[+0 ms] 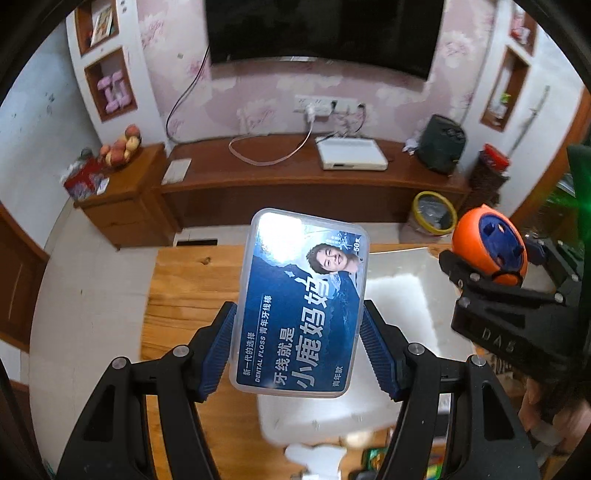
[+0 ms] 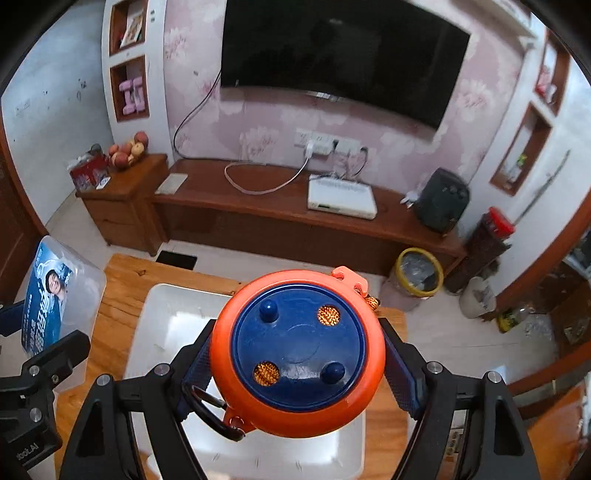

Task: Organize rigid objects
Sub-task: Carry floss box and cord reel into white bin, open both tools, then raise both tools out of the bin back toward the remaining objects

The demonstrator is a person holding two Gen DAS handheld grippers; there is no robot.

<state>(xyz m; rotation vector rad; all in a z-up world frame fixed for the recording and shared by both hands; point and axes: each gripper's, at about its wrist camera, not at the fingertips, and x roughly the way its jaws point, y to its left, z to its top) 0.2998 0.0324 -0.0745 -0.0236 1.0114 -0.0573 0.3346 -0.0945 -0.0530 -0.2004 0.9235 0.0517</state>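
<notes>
Left gripper (image 1: 299, 332): jaws clamped on the long sides of a dental floss box (image 1: 301, 302), a clear plastic case with a blue printed label. The box is held in the air above the tabletop (image 1: 184, 291), label facing the camera, its far end tilted slightly right.

Right gripper (image 2: 297, 354): jaws clamped on a round orange reel (image 2: 297, 350) with a blue centre disc carrying two knobs and two holes that show orange cord inside. A black clip (image 2: 207, 410) hangs from the reel's near left side. The reel is held above a white tray (image 2: 166, 332).

White tray: lies on the wooden tabletop, beneath both grippers; its inside looks pale and glossy.

Relative position: in the left wrist view the reel and right gripper sit to the right of the floss box, apart from it; in the right wrist view the floss box shows at the far left edge.

Background: a brown wooden TV bench (image 1: 295, 177) along the far wall, with a white set-top box (image 1: 351, 155), a dark television (image 1: 321, 29) above, and a yellow-rimmed bin (image 1: 434, 214) on the floor.
</notes>
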